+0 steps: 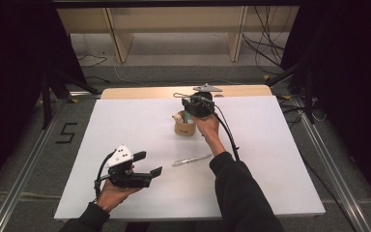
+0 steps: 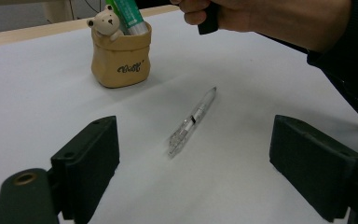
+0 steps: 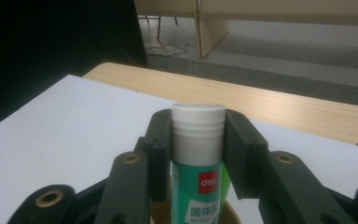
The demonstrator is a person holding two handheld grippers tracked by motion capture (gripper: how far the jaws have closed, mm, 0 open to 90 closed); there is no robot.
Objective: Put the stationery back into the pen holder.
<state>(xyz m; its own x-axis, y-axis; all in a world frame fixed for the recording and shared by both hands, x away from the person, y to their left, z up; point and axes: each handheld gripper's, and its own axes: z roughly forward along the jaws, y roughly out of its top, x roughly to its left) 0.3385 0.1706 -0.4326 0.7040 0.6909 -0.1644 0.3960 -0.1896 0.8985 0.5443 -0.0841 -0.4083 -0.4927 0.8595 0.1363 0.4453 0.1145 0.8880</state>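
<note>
"deli" stands on the glue stick (image 3: 198,158); "5" marks the floor (image 1: 66,132).

You are working in a lab-style recording space: black curtains (image 1: 9,72) close off both sides, loose cables (image 1: 265,43) trail across the grey floor, metal rails (image 1: 24,164) flank the white-topped counter (image 1: 125,121), a taped number 5 (image 1: 66,133) marks the floor, and bare wooden shelving (image 1: 174,29) stands behind.
</note>
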